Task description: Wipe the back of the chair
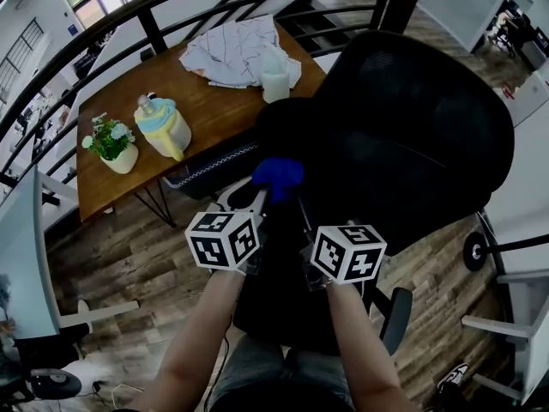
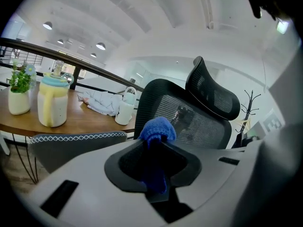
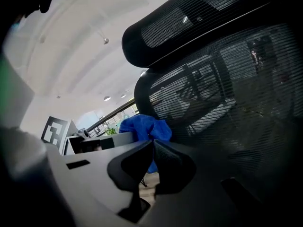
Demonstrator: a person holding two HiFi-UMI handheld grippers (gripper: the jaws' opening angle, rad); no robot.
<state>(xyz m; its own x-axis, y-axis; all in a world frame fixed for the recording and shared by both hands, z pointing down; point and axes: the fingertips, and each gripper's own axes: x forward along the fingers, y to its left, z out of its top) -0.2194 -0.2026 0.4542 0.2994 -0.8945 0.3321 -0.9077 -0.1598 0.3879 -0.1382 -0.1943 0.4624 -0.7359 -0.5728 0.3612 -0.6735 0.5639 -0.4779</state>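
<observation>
Fingers of the left gripper [image 2: 156, 150] are clamped tight on a bunched blue cloth [image 2: 157, 129], with a tuft poking out above the tips. The right gripper [image 3: 152, 149] has its fingers pressed together with nothing between them, and it hangs just beside its partner.

And there's the big one: the black mesh chair [image 1: 412, 127], its back filling the right gripper view, headrest [image 3: 189, 22] arching over the top. From the head view the blue cloth sits right at the near edge of the chair, but whether it is touching the mesh or just short of it can't be told.

Behind the chair runs the wooden desk [image 1: 214, 101], carrying a crumpled striped garment [image 1: 236, 50], a yellow jug [image 1: 163, 127] with a pale blue lid, a white cup [image 1: 274, 75] and a small potted plant [image 1: 111, 144].

Where does the job stand? By the look of it, early or mid-wipe: the cloth is in hand and up at the back. The mesh shows no mark of what has been covered, so most of the back, headrest included, seems left to do.
</observation>
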